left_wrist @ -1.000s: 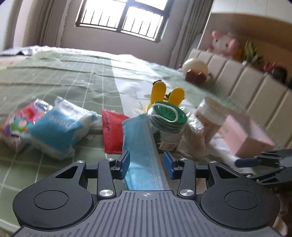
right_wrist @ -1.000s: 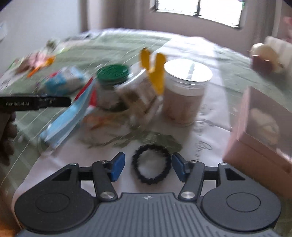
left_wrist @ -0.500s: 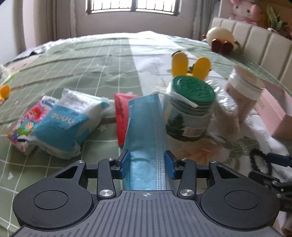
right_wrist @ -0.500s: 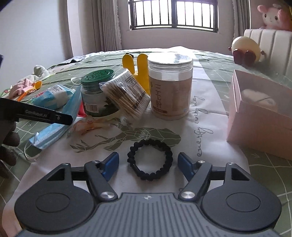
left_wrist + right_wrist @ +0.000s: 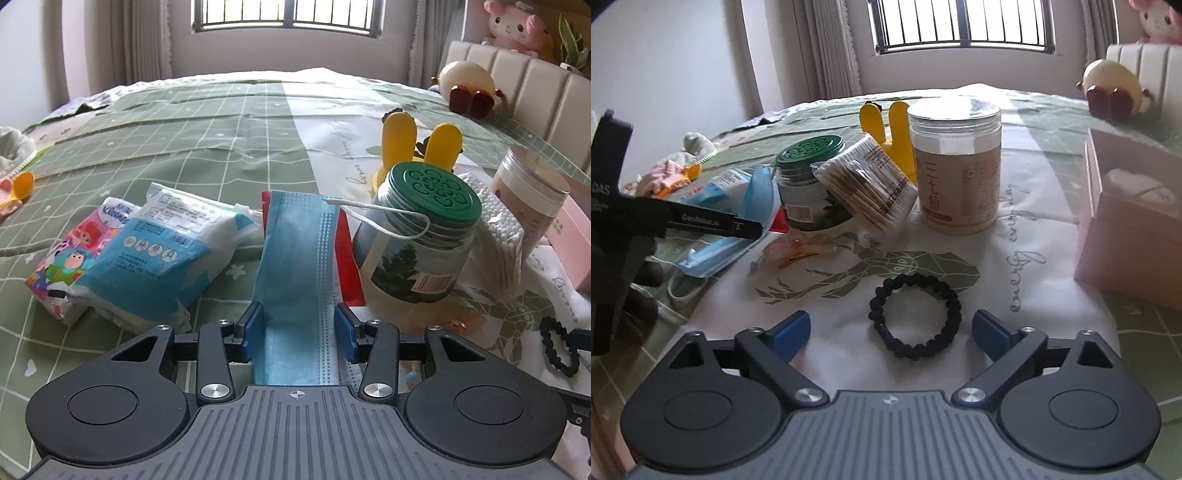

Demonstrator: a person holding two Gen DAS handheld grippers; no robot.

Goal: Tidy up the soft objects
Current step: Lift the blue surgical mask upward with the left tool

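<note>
A blue face mask (image 5: 299, 258) lies on the bed, leaning against a green-lidded jar (image 5: 417, 236), its ear loop draped over the lid. My left gripper (image 5: 299, 325) is open with a pad on each side of the mask's near end. The mask (image 5: 753, 206) also shows in the right wrist view, beside the left gripper's side. My right gripper (image 5: 891, 328) is wide open around a black braided hair tie (image 5: 916, 319) lying on the white printed cloth (image 5: 1015, 295); its pads are apart from the tie.
Two tissue packs (image 5: 147, 251) lie left of the mask, a red packet (image 5: 349, 258) under it. A bag of cotton swabs (image 5: 868, 184), a tall clear jar (image 5: 955, 170), a yellow two-pronged toy (image 5: 886, 125) and a pink box (image 5: 1134, 236) stand nearby. Plush toys sit by the headboard (image 5: 517, 81).
Both grippers have steadied and come lower and closer. The right jaws have opened wider around the hair tie. The left jaws stay open around the mask.
</note>
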